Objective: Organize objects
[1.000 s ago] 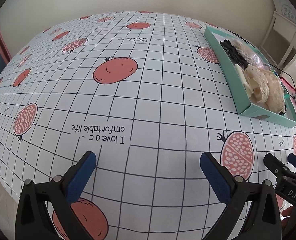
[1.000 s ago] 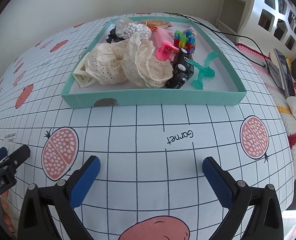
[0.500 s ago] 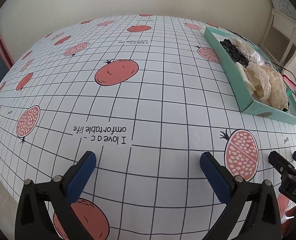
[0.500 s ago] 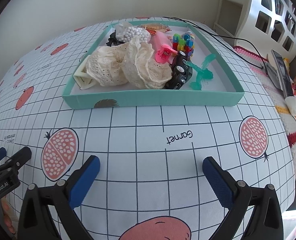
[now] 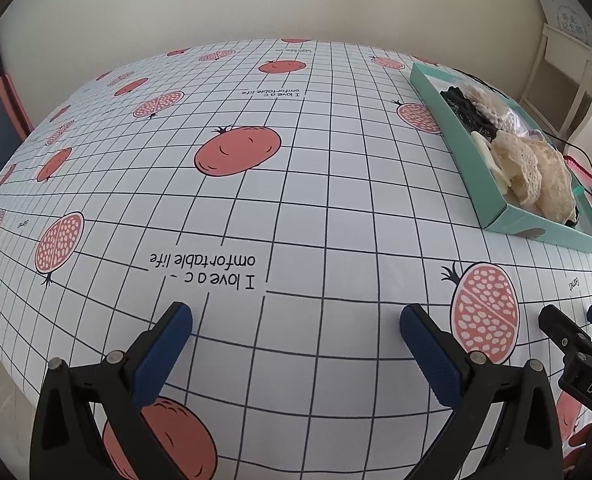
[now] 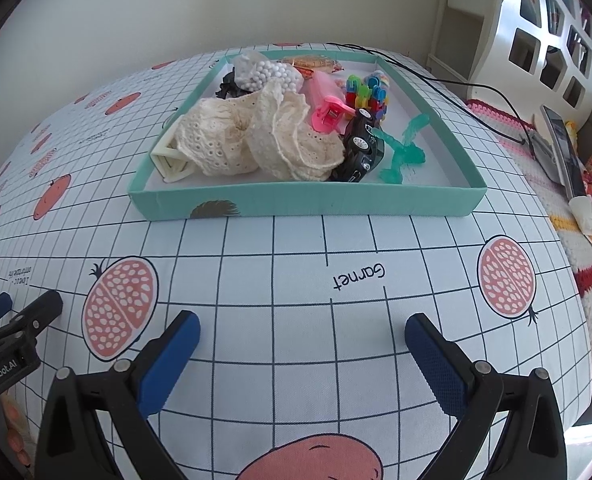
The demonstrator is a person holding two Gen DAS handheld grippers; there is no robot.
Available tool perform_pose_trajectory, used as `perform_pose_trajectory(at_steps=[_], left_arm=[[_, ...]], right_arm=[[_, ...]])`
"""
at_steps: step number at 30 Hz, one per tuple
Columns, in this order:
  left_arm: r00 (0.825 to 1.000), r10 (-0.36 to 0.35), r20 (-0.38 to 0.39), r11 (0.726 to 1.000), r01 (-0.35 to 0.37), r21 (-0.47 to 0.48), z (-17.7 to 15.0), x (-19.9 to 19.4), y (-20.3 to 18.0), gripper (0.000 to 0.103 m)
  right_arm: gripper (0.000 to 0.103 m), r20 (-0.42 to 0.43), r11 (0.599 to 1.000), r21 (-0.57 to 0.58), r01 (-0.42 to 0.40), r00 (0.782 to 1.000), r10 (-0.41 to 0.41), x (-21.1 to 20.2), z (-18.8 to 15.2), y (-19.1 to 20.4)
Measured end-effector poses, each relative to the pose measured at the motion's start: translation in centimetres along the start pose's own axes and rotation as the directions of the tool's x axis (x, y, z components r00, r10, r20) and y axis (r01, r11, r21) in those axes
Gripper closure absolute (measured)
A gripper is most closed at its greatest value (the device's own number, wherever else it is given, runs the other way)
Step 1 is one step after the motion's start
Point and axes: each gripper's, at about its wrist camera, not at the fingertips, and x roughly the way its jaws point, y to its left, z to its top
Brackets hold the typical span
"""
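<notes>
Straight ahead of the right gripper (image 6: pixel 302 336), beyond a stretch of bare grid-patterned cloth (image 6: pixel 296 280), sits a shallow teal tray (image 6: pixel 308 200) with a low rim. Its contents are heaped toward the left and middle: two cream lace pieces (image 6: pixel 255 140) bunched together, a cream plastic frame (image 6: pixel 171 160) wedged under them at the near-left corner, a bag of white beads (image 6: pixel 267 74) and something black (image 6: pixel 227 86) toward the far-left corner. Right of the lace lie a pink hair clip (image 6: pixel 330 114), a black toy car (image 6: pixel 360 148) touching the lace, a cluster of bright multicoloured pieces (image 6: pixel 366 94) behind the car, and a translucent green figure (image 6: pixel 402 150) just right of the car. The tray's right part is bare white floor.

The right gripper is spread wide with nothing between its blue pads (image 6: pixel 173 356). The left gripper (image 5: pixel 296 348) is likewise wide and empty, hovering over the pomegranate-printed cloth (image 5: pixel 296 184) covering the counter.

From the left wrist view the tray (image 5: pixel 484 184) lies far ahead and to the right, seen edge-on, so only the lace (image 5: pixel 536 172), the black item (image 5: pixel 464 108) and the bead bag (image 5: pixel 496 112) show above its wall; the car, clip and green figure are hidden there. That view also catches the right gripper's tip (image 5: pixel 564 332) at its lower right, while the right wrist view shows the left gripper's tip (image 6: pixel 23 320) at its lower left, a white shelf unit (image 6: pixel 548 40) and a cable (image 6: pixel 456 84) running off to the right.
</notes>
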Motion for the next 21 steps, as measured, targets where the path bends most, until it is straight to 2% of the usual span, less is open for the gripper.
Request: perform_pose_trajectory(at_steps=[21], left_arm=[[1.000, 0.007, 0.007, 1.000, -0.007, -0.010, -0.05, -0.09, 0.08, 0.000]], right_arm=[[0.000, 0.012, 1.000, 0.005, 0.002, 1.000, -0.002, -0.13, -0.08, -0.11]])
